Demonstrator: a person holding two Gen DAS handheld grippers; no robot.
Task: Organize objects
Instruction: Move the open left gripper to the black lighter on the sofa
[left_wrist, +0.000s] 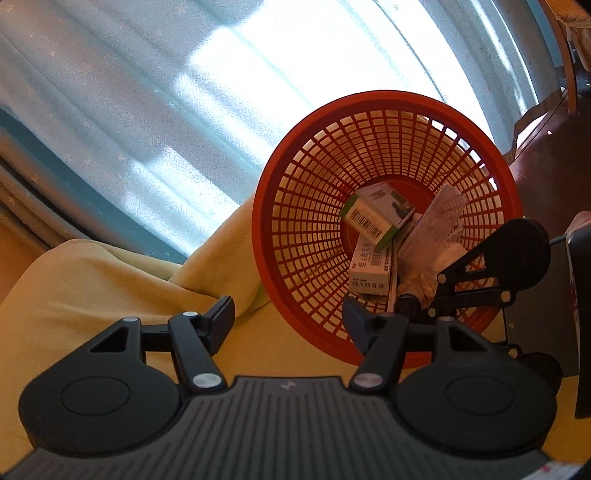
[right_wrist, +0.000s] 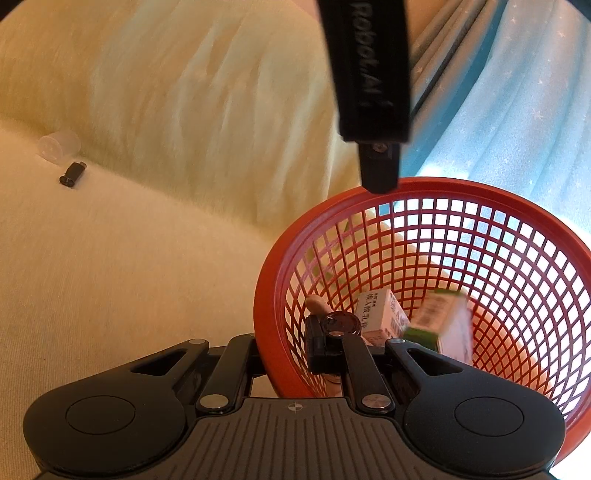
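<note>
A red mesh basket is tilted up off the yellow bed cover. Inside lie a green and white box, a white box, a clear plastic case and crumpled tissue. My left gripper is open, its fingers apart beside the basket's near rim. My right gripper is shut on the basket's rim, one finger inside and one outside. In the right wrist view the green box is blurred and the white box lies beside it.
A clear plastic cup and a small black object lie on the yellow cover at the far left. Blue curtains hang behind. The left gripper's body hangs above the basket. A brown chair stands at the right.
</note>
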